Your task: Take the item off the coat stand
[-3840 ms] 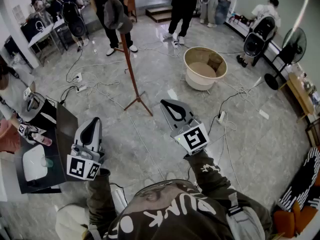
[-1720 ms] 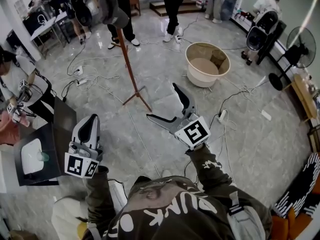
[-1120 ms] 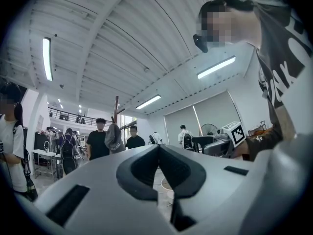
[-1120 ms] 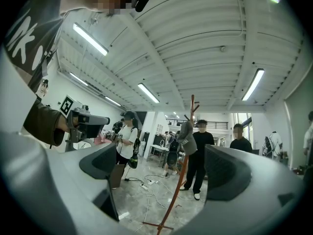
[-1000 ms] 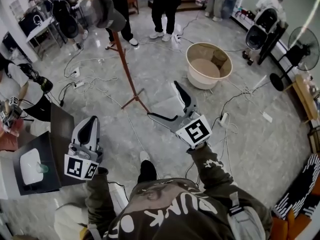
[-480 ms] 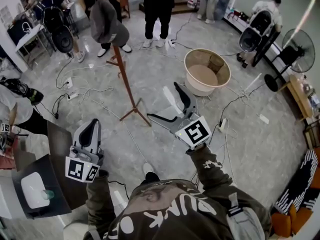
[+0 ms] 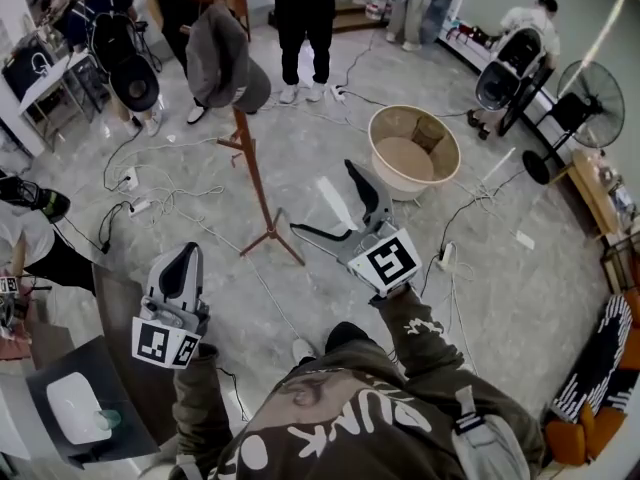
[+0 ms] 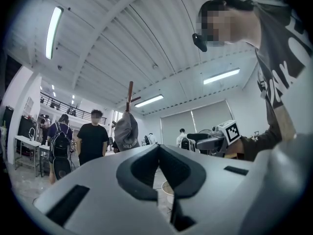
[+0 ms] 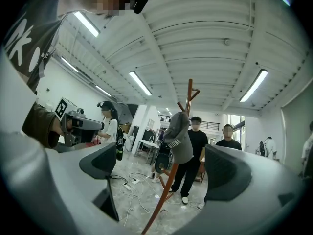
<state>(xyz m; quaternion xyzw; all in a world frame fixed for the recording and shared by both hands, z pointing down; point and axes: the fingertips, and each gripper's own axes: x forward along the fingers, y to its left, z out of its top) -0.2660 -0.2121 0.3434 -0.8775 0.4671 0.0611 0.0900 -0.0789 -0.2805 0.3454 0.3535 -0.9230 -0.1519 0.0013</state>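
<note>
- Claw on the right (image 7: 322, 198) gapes wide above the marble floor (image 7: 500, 298); left claw (image 7: 180, 266) is pinched together, empty.
- Left gripper view: grey cap (image 8: 126, 130) hangs on the coat stand (image 8: 129, 89).
- Right gripper view: cap shows between the parted jaws, well apart.

A grey marble-tiled floor (image 7: 480, 308) is seen, on which the coat stand (image 7: 251, 173) is planted on splayed wooden feet, with a round beige tub (image 7: 402, 185) set well apart to its right. White cables (image 7: 190, 194) are strewn across the tiles around the stand, a power strip (image 7: 128, 180) is laid among them, and a black pedestal fan (image 7: 578, 96) is stood near the right edge.
</note>
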